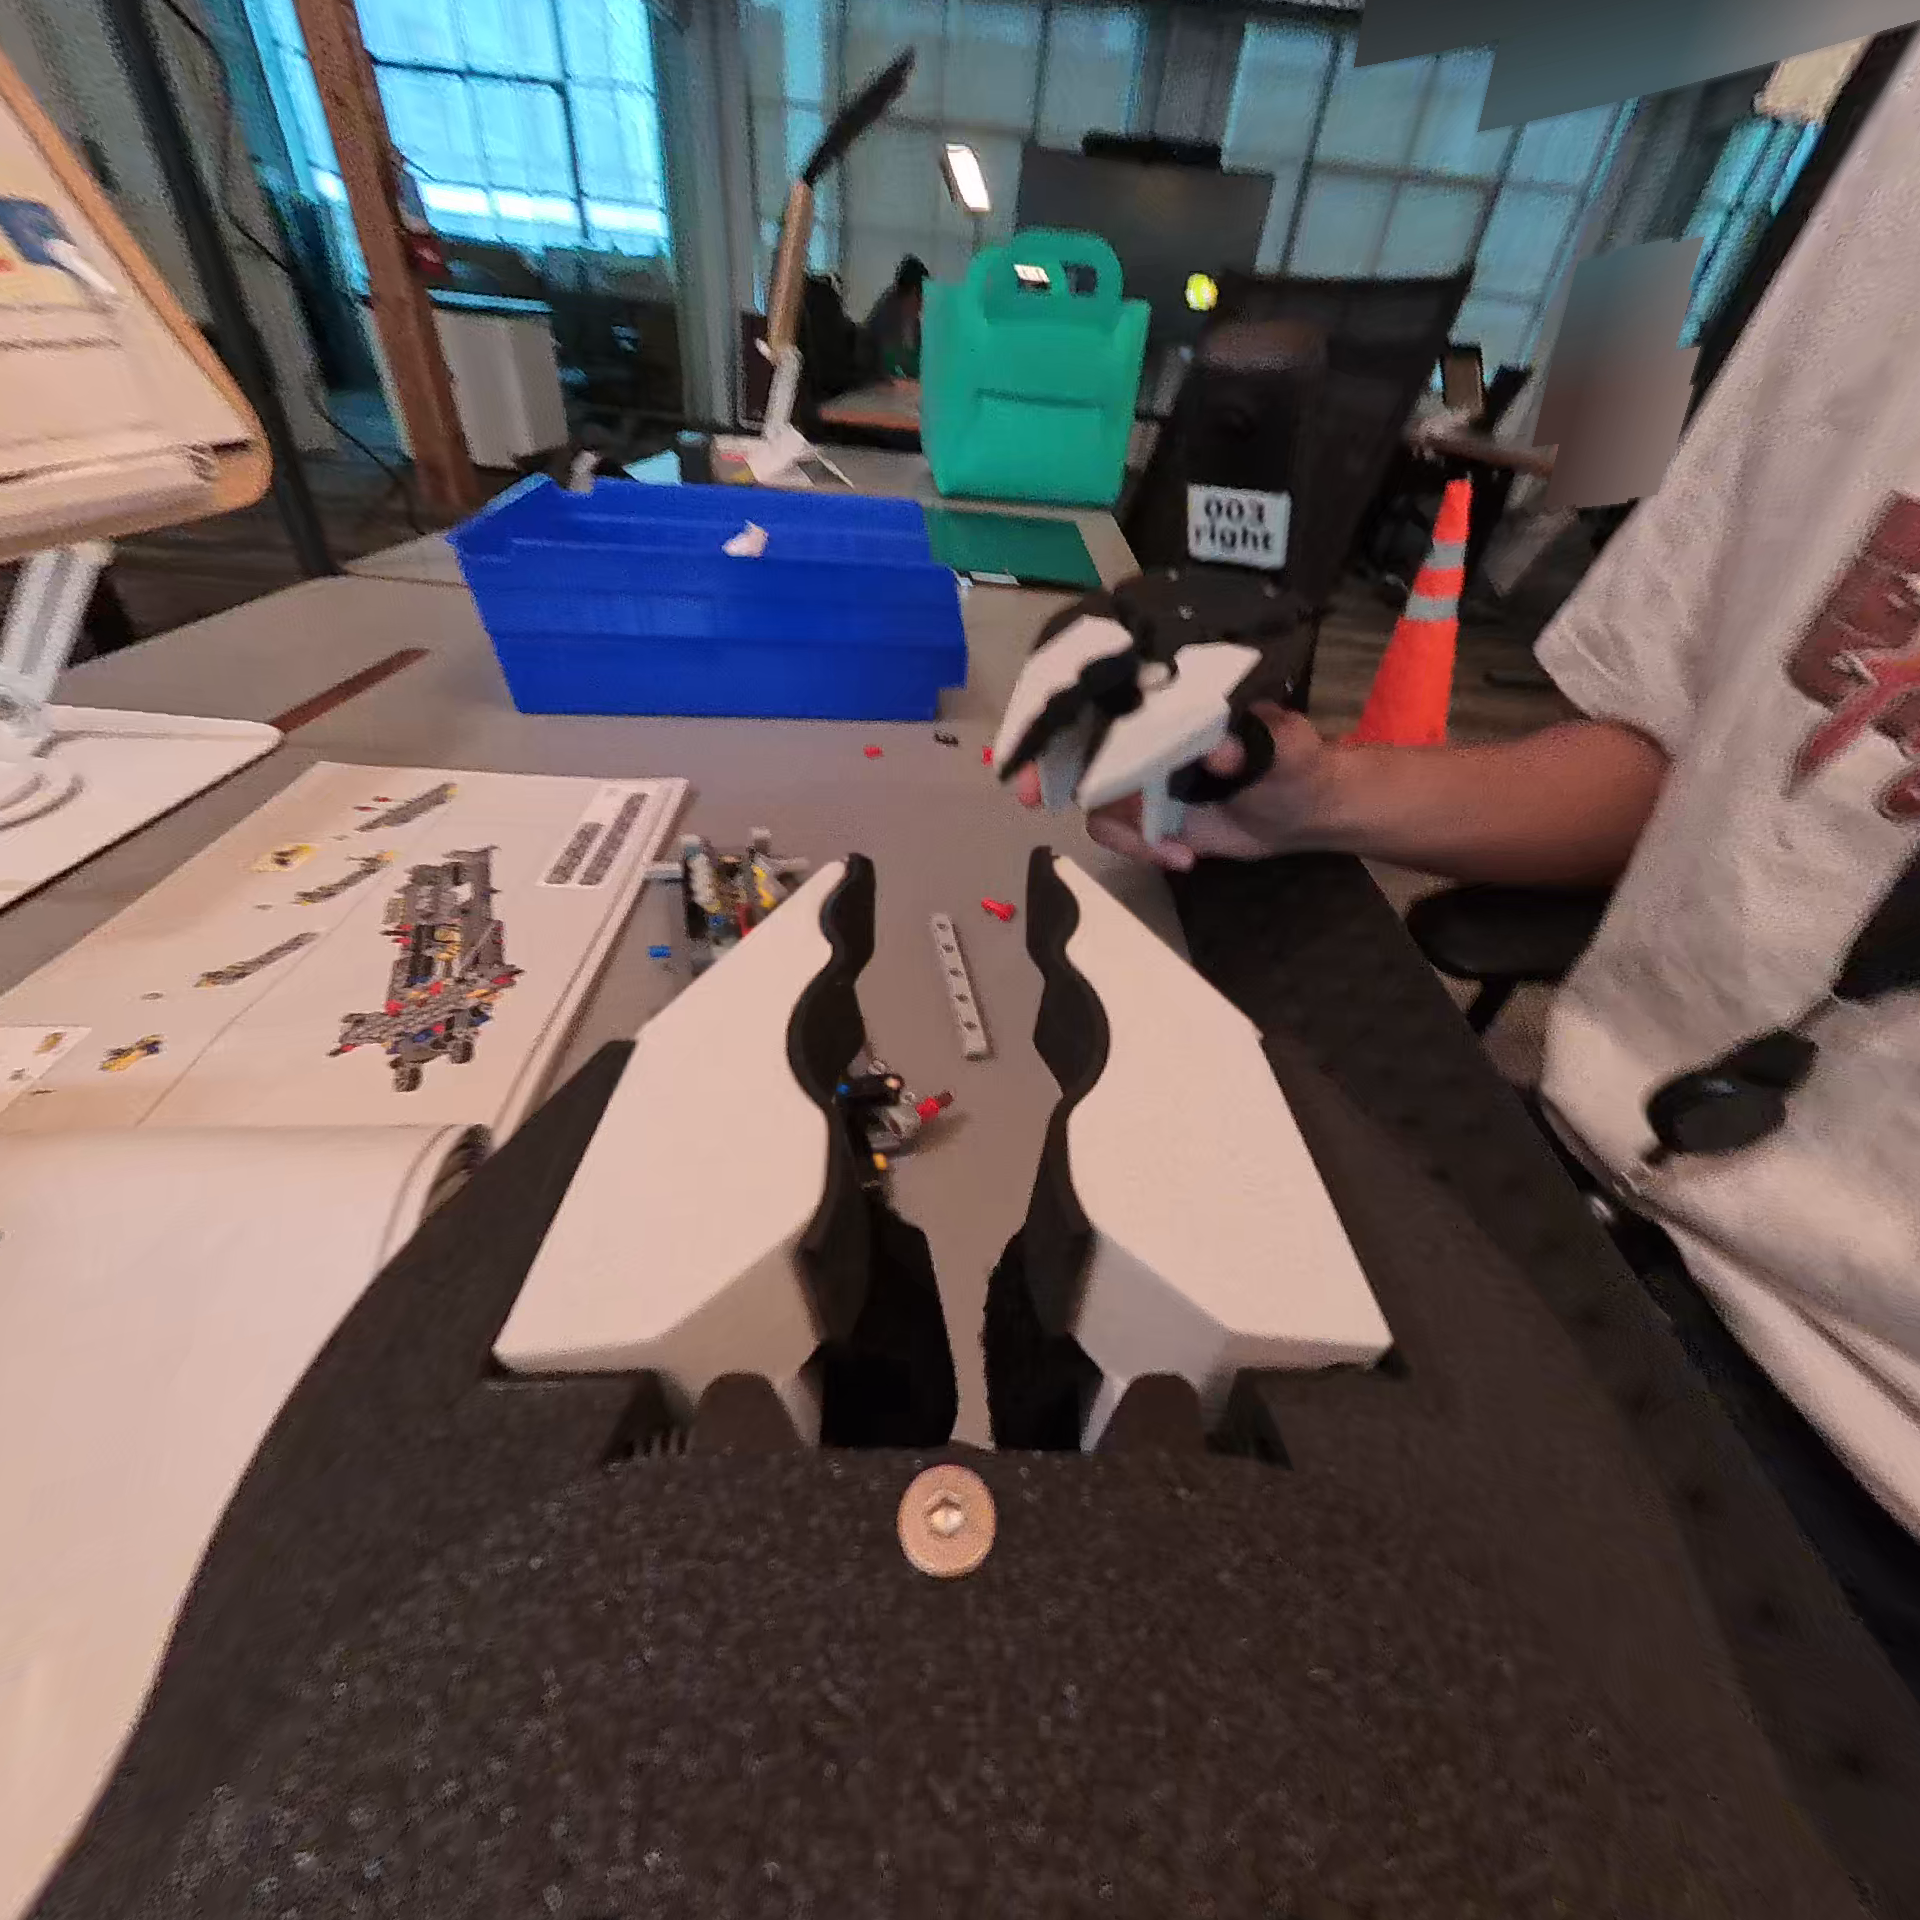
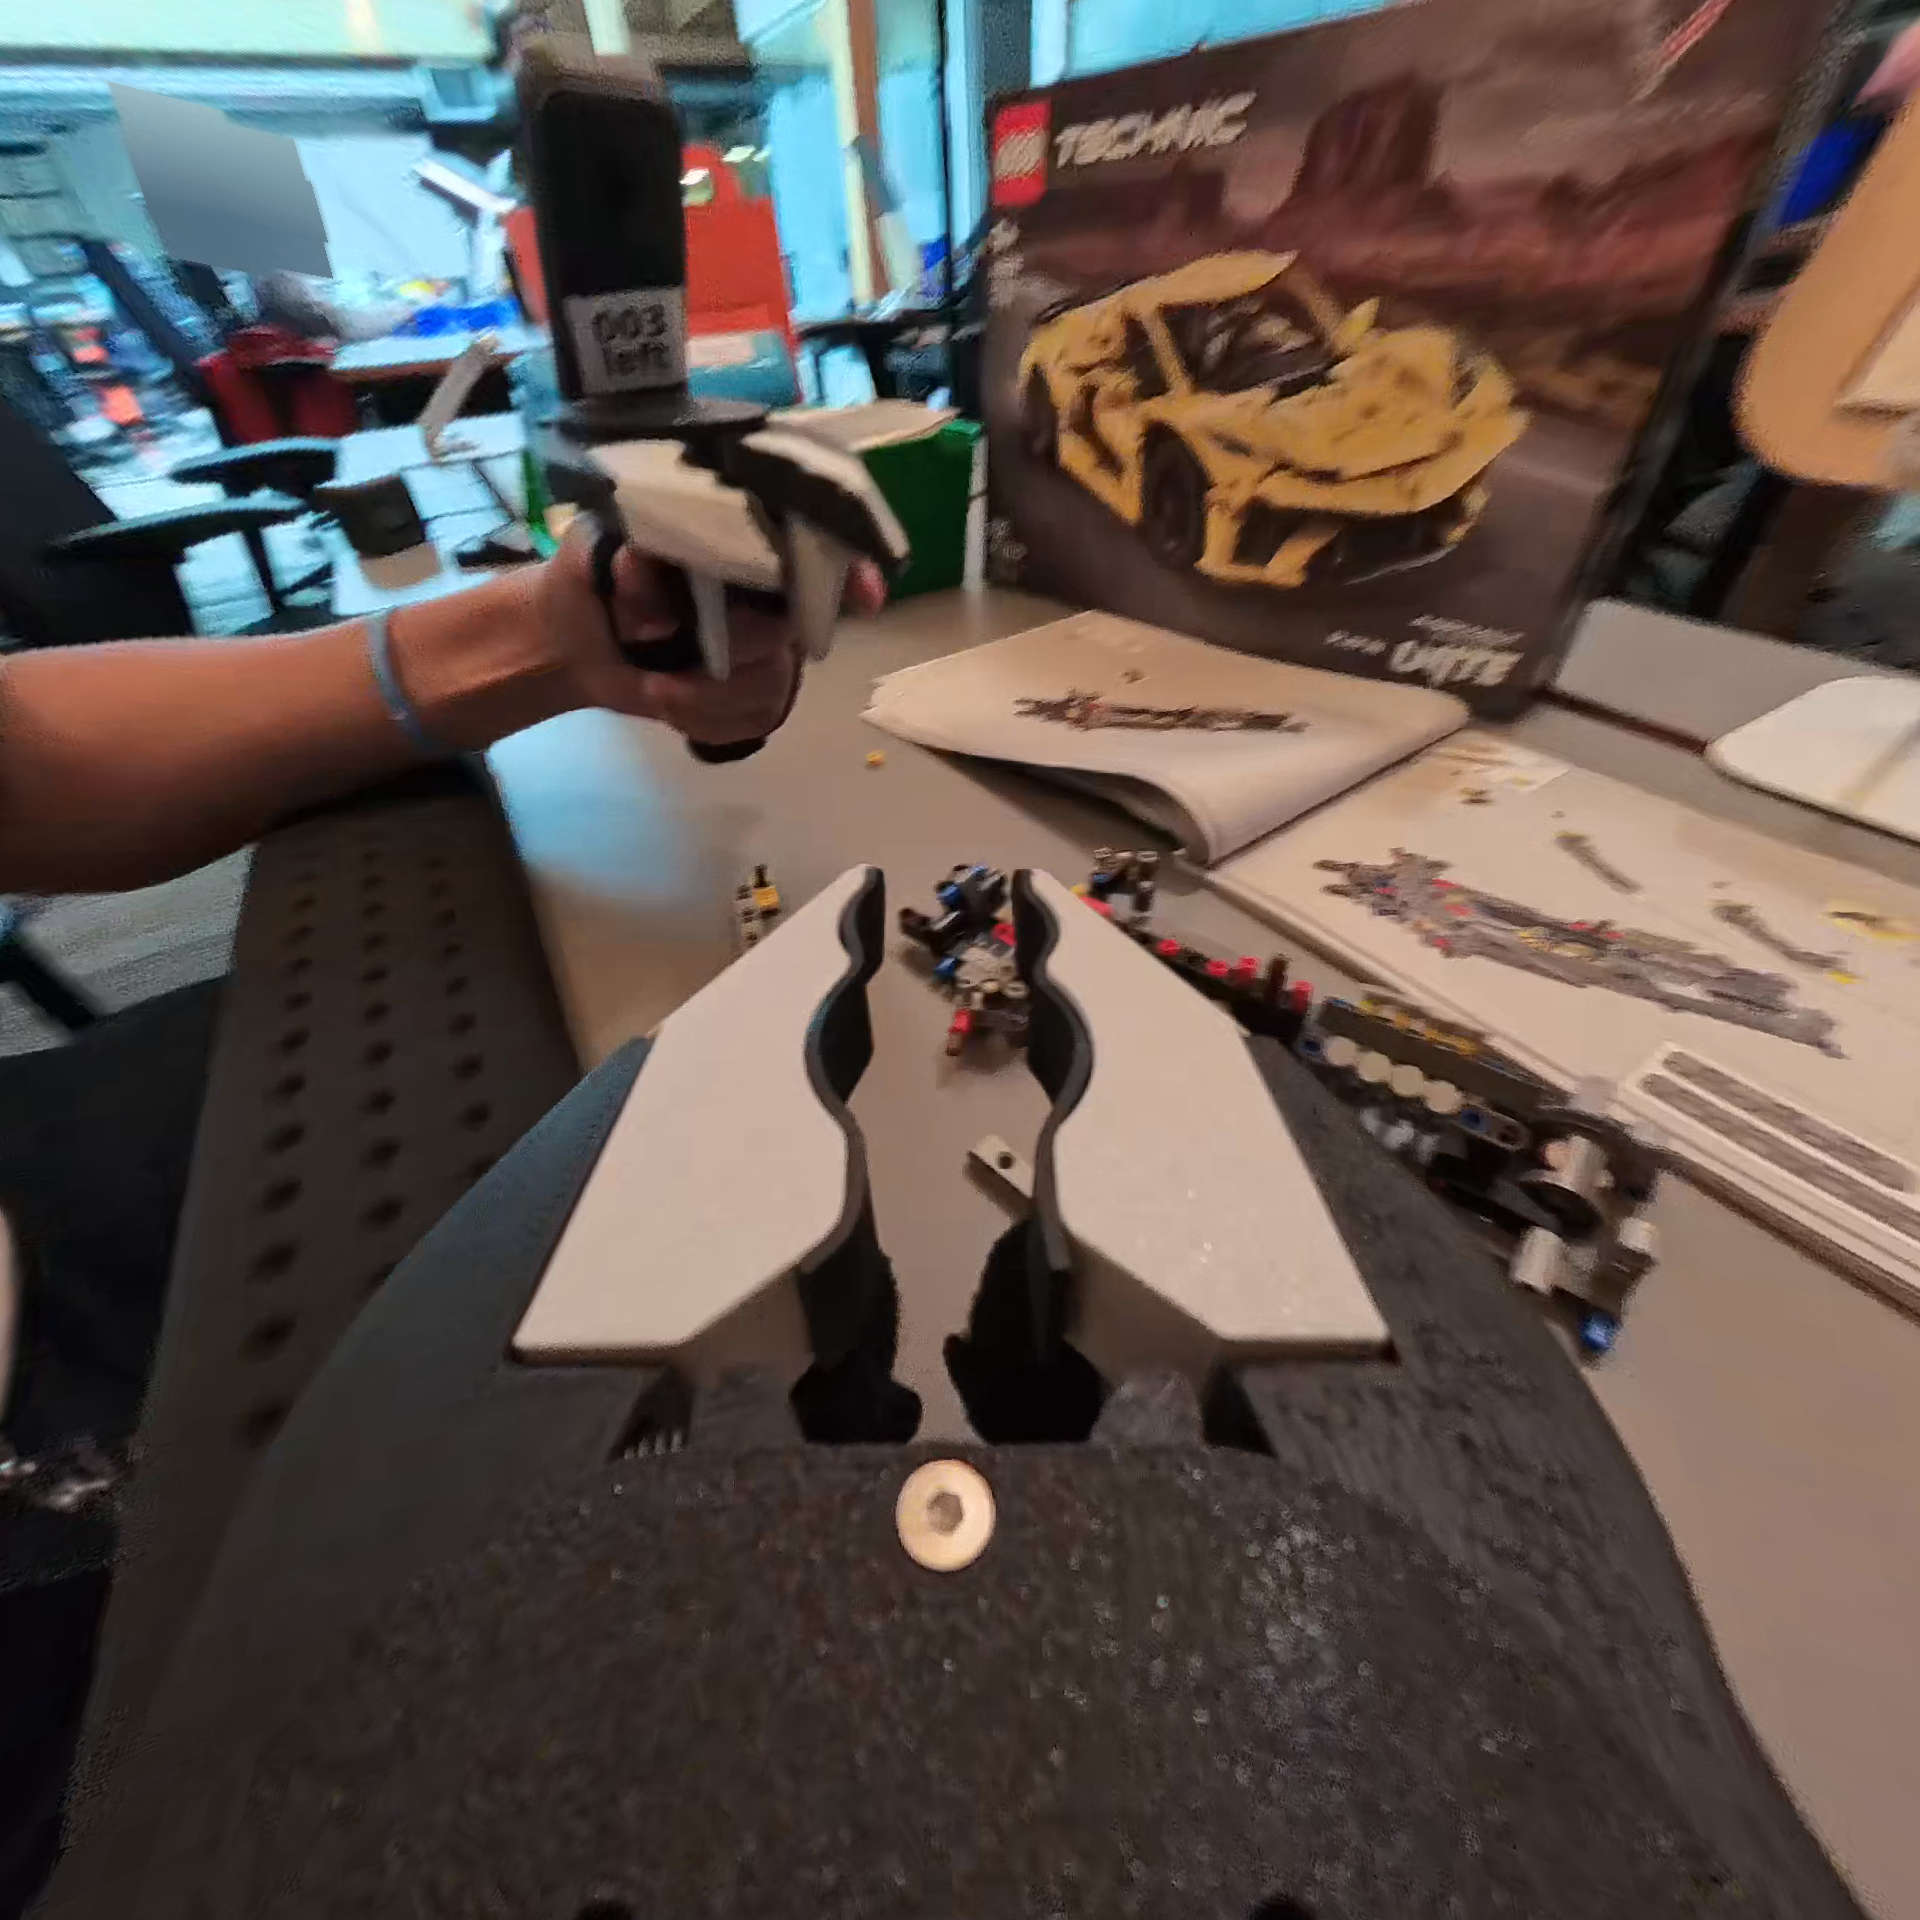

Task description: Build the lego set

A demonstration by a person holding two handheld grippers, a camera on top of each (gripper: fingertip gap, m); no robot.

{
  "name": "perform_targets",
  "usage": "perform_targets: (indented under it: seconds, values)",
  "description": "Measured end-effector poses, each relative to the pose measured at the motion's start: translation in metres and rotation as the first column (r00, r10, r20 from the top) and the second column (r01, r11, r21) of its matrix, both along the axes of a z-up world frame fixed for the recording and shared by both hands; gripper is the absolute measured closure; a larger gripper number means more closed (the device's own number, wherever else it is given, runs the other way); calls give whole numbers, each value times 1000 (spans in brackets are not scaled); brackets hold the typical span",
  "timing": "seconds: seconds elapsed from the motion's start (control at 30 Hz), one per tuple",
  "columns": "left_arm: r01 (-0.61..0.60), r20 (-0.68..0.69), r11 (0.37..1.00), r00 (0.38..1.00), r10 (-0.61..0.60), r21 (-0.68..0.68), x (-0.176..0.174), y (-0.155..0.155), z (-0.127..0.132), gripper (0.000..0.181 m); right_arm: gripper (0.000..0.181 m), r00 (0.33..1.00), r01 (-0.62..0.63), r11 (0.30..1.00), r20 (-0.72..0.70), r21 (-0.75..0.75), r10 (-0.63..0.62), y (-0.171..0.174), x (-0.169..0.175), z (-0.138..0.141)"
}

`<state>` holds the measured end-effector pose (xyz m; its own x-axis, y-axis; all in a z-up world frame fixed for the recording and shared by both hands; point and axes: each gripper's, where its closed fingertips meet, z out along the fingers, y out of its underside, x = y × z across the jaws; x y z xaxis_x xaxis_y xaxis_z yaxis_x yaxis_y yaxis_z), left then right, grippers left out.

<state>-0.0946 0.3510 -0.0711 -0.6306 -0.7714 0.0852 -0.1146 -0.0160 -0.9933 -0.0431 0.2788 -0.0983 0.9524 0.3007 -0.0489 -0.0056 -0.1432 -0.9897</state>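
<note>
Room: open workshop, big windows, grey table (image 1: 810, 790) in front of me.
Landmark: open instruction booklet (image 1: 343, 935).
Left gripper (image 1: 945, 883): tongs spread, empty, hovering just right of the booklet.
Right gripper (image 2: 948, 894): tongs spread, nothing held.
Chassis section (image 2: 1455, 1112): long and dark, lying against the booklet's edge.
Small sub-assembly (image 1: 888, 1112): near the booklet, between the left tongs.
Grey beam (image 1: 961, 987): loose, beside it.
Progress: early, I'd say; most is unbuilt.

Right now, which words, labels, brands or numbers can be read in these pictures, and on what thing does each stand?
I do not copy writing; these things bear it.
The white label on the right gripper: legible.
The white label on the left gripper: legible.
The dark box with a yellow car: logo and titles, legible.
The open instruction booklet: print too small.
</note>
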Motion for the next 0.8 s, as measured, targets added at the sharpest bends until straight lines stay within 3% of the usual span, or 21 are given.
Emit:
perform_targets:
  seconds: [0.1,0.2,0.37,0.43,0.5,0.63,0.8]
  values:
    - [59,-80,996,995,-54,61,0,-13,-16,153,161,992,100,995,71,20,-102,-1,11,0]
    - [70,-148,995,987,-59,72,3,-18,-33,154,159,985,87,993,156,-80,-74,2,3,-21]
    - [213,-182,952,968,-175,218,-15,-64,-50,163,162,950,133,990,290,-47,-114,12,3,-24]
    - [283,-250,878,948,-196,387,-23,-81,-73,162,164,951,136,990,285,-39,-120,10,3,-23]
    - [316,-282,755,942,-179,574,-24,-90,-92,160,166,948,180,983,269,-27,-167,10,11,-22]
    - [421,-333,504,907,-259,754,-18,-98,-105,160,170,965,177,984,199,-12,-171,8,15,-15]
    - [567,-442,411,820,-364,714,-5,-95,-112,160,168,984,132,990,125,-48,-125,8,13,-18]
